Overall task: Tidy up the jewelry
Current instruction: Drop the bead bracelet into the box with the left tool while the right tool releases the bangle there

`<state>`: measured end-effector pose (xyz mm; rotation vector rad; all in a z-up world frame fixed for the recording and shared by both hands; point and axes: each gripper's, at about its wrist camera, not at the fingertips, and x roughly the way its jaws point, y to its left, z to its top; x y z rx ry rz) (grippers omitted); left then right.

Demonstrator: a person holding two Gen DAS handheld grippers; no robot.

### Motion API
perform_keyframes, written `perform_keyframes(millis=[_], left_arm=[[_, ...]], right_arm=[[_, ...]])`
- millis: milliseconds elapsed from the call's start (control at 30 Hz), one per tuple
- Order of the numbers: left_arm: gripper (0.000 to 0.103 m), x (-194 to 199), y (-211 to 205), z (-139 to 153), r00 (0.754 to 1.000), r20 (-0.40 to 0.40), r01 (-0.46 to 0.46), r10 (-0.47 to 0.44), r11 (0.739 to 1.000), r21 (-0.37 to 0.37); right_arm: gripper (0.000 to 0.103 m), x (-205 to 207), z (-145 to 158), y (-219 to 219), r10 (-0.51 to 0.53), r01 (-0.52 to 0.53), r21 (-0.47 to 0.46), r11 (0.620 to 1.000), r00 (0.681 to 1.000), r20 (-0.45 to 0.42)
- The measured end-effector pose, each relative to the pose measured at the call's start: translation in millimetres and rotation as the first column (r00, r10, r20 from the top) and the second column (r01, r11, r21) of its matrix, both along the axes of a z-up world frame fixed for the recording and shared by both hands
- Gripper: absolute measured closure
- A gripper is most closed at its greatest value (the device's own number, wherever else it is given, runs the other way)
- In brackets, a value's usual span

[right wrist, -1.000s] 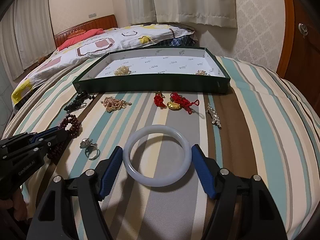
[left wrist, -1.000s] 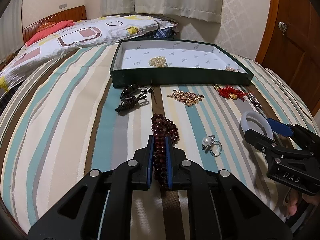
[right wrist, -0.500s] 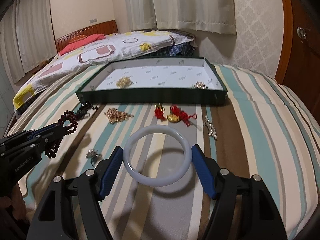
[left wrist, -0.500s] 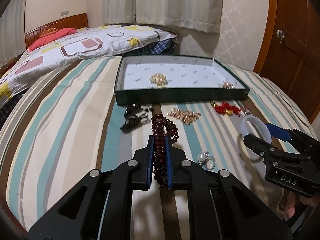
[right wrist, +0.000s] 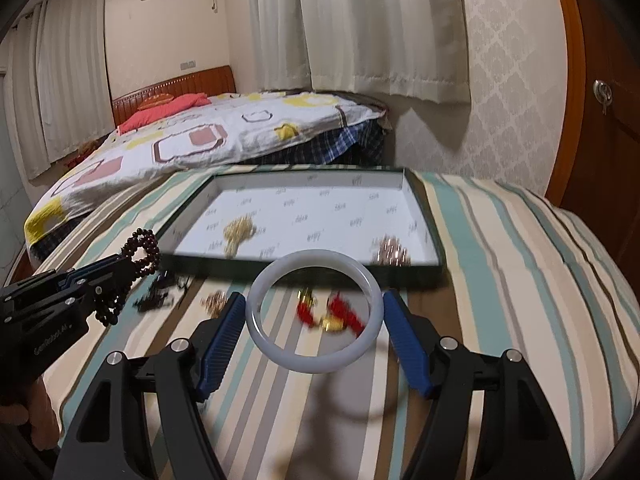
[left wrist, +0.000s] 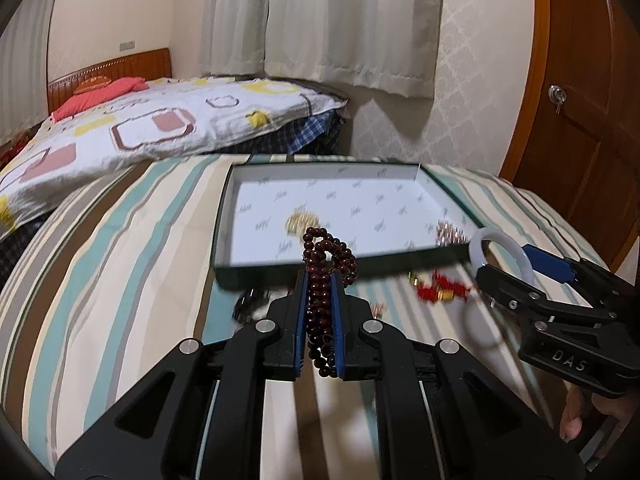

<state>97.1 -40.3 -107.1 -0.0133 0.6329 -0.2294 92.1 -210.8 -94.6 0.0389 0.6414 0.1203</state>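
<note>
Two grippers carry jewelry toward the green tray: left gripper squeezes the bead bracelet; right gripper grips the white bangle across its width.

Glossy bangle, striped cloth bedspread

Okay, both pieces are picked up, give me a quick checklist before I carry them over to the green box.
1. Left tongs shut on bead bracelet: ok.
2. Right tongs clamping white bangle on both sides: ok.
3. Both pieces lifted off the striped bed cover: ok.
4. Green box open, with bare floor: ok.
5. Bead loops hanging clear of the box wall: cannot tell.
</note>
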Motion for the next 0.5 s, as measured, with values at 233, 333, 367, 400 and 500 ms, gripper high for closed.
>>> perform_keyframes(millis=[233, 333, 367, 400, 500], left_arm=[[0.092, 39, -13, 12, 1.000, 0.028, 0.006, -0.005, 1.000, -0.007], [0.092, 63, -14, 16, 0.999, 0.035, -0.005, 0.005, 1.000, -0.005], [0.092, 70, -14, 16, 0.999, 0.035, -0.008, 0.008, 1.000, -0.006], [0.092, 80, -13, 17, 0.999, 0.034, -0.013, 0.014, 1.000, -0.008], [0.092, 106, -12, 18, 0.999, 0.028, -0.026, 0.026, 1.000, -0.012]], right_arm=[[0.034, 45, 13, -9, -0.002, 0.003, -0.012, 1.000, 0.999, 0.037], [0.034, 65, 16, -13, -0.004, 0.005, -0.022, 1.000, 0.999, 0.052], [0.034, 72, 16, -15, -0.003, 0.005, -0.026, 1.000, 0.998, 0.056], [0.034, 81, 16, -16, -0.003, 0.005, -0.031, 1.000, 0.998, 0.060], [0.034, 105, 15, -19, -0.006, 0.008, -0.030, 1.000, 0.998, 0.057]])
